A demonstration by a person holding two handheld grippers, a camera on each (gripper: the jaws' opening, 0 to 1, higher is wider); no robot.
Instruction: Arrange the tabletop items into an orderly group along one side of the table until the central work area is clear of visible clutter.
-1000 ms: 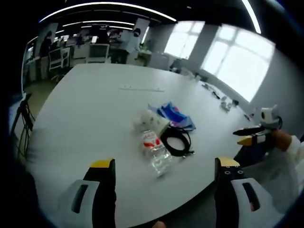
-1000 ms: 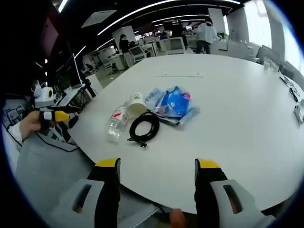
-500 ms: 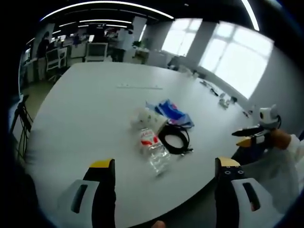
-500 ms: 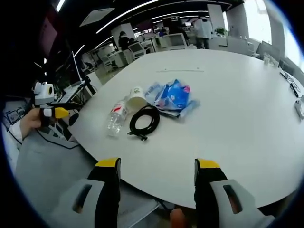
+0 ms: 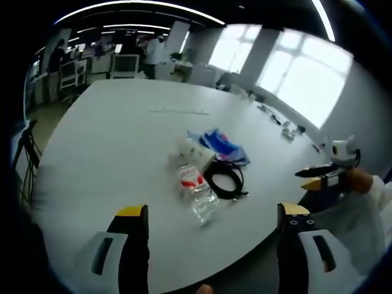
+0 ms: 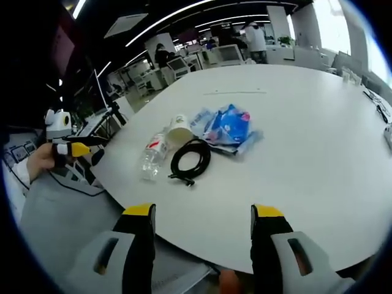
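- A small cluster of items lies on a large white surface [image 5: 110, 141], at the middle of the left gripper view and a little left of centre in the right gripper view.
- A clear plastic water bottle [image 5: 197, 195] with a red and white label lies on its side at the near edge of the cluster; in the right gripper view it [image 6: 153, 156] sits at the cluster's left end.
- A paper cup [image 5: 187, 153] lies tipped over, touching the bottle's far end; in the right gripper view its open mouth [image 6: 179, 127] faces the camera.
- A coiled black cable [image 5: 225, 181] lies just beside the bottle and cup; in the right gripper view it [image 6: 190, 160] sits below the cup.
- A crumpled blue plastic bag [image 5: 222, 147] lies at the far side of the cluster, touching the cable; in the right gripper view it [image 6: 229, 129] is at the cluster's right end.
- The left tongs [image 5: 208, 214] rise from the bottom of the left gripper view, spread wide and holding nothing, short of the cluster.
- The right tongs [image 6: 202, 214] rise from the bottom of the right gripper view, also spread and holding nothing.
- The right tongs also appear at the right edge of the left gripper view, held in a hand [image 5: 360, 179] with a white sleeve.
- The left tongs appear at the left edge of the right gripper view, held in the other hand [image 6: 38, 160].
- Office desks and chairs [image 6: 220, 56] stand beyond the surface, and bright windows [image 5: 309, 82] fill the upper right of the left gripper view.
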